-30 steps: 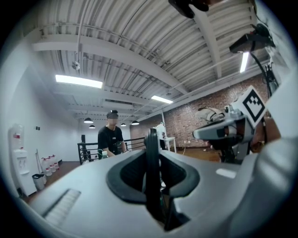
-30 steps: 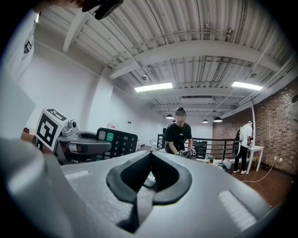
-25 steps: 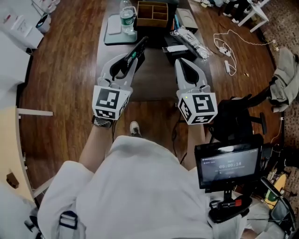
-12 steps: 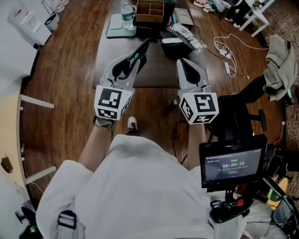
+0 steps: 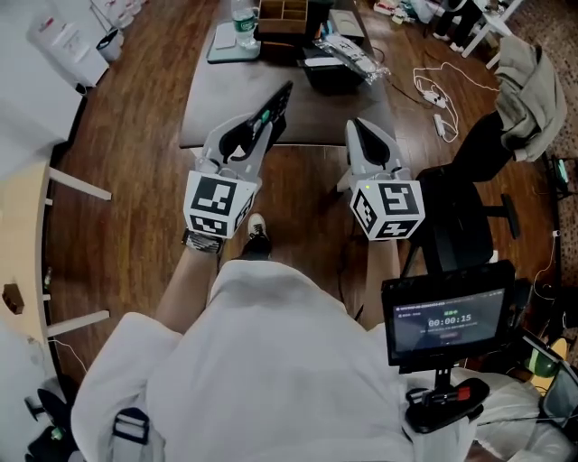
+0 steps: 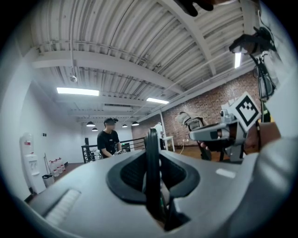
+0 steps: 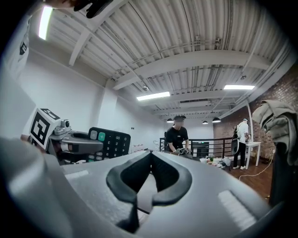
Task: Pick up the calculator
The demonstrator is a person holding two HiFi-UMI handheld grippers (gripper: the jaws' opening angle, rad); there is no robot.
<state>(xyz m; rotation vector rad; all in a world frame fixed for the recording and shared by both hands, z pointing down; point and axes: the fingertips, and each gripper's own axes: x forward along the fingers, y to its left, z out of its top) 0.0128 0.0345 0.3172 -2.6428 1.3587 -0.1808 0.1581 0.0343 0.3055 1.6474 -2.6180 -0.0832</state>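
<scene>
The calculator [image 5: 274, 106] is a flat black slab with a green key, and my left gripper [image 5: 256, 124] is shut on it. It sticks out ahead of the jaws over the near edge of the grey table [image 5: 217, 108]. In the left gripper view the calculator [image 6: 152, 162] stands edge-on between the pads. In the right gripper view the calculator [image 7: 110, 141] shows its keypad at the left, held by the left gripper [image 7: 77, 145]. My right gripper [image 5: 364, 137] is level beside it, shut on nothing, its jaws [image 7: 150, 157] meeting at the tips.
At the table's far end stand a water bottle [image 5: 242, 14], a wooden organiser box [image 5: 282, 11] and a black tray [image 5: 330, 74]. A black chair [image 5: 465, 217] with a draped cloth [image 5: 528, 77] is at the right, above a mounted screen [image 5: 442, 320]. Cables [image 5: 433, 90] lie on the floor. A person [image 6: 109, 139] stands far off.
Both grippers have drawn back from over the table towards its near edge, and the table has slid up and away in the head view. The left gripper still holds the calculator.
</scene>
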